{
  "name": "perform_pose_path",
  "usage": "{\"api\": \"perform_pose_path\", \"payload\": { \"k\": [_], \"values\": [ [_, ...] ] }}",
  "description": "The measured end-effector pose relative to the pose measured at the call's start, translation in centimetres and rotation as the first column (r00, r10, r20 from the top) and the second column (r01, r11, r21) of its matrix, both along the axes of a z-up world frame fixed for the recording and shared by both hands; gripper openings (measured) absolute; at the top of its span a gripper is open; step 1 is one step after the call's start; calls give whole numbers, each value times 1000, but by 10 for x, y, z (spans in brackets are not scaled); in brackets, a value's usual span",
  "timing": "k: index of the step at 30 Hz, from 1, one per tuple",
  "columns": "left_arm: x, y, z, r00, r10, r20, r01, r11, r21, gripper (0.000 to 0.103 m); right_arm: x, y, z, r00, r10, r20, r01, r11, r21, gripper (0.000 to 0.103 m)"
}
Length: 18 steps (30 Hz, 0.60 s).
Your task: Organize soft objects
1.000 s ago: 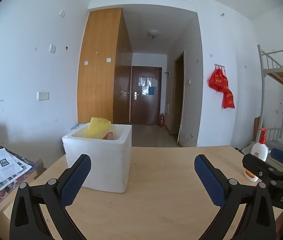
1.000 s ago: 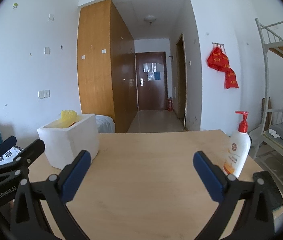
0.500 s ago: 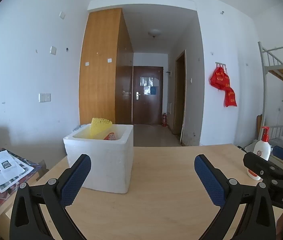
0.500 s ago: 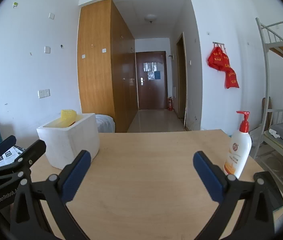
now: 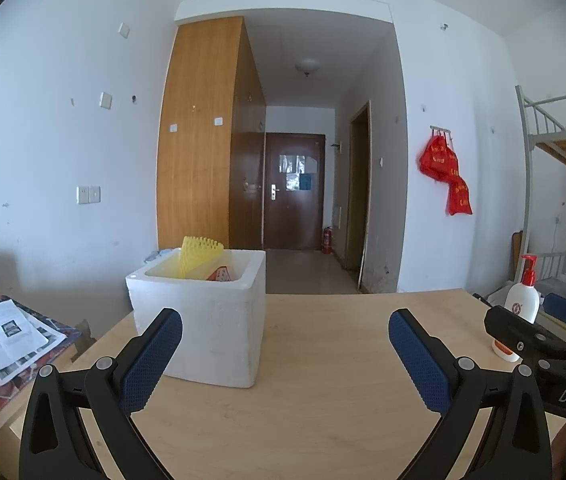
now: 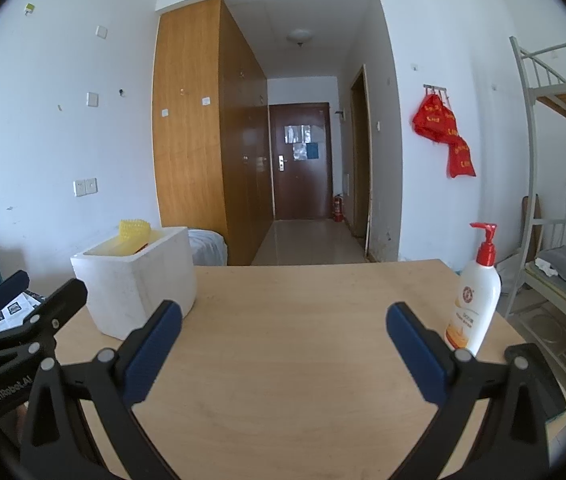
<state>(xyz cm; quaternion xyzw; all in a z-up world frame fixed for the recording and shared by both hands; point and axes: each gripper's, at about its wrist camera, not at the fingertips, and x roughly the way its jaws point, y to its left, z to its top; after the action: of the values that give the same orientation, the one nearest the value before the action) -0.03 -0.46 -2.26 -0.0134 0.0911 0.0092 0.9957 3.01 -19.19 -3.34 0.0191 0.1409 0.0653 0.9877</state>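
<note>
A white foam box stands on the wooden table toward its left side. A yellow foam net sticks up out of it beside a red-and-white packet. My left gripper is open and empty, its left finger in front of the box's lower left corner. My right gripper is open and empty above the bare tabletop. Each gripper shows at the edge of the other's view.
A white pump bottle with a red top stands near the table's right edge. Papers lie on a low surface left of the table. A bunk bed frame is on the right, a hallway and door behind.
Both views have tilted up slightly and shifted a little; the box and bottle sit lower in frame. Both grippers stay open and empty.
</note>
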Motion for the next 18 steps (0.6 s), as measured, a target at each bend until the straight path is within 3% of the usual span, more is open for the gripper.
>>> {"api": "perform_pose_path", "payload": {
  "k": [18],
  "values": [
    [1, 0, 1, 1000, -3, -5, 3, 1000, 7, 103, 1, -2, -1, 1000, 2, -2, -2, 1000, 1, 103]
  ]
}}
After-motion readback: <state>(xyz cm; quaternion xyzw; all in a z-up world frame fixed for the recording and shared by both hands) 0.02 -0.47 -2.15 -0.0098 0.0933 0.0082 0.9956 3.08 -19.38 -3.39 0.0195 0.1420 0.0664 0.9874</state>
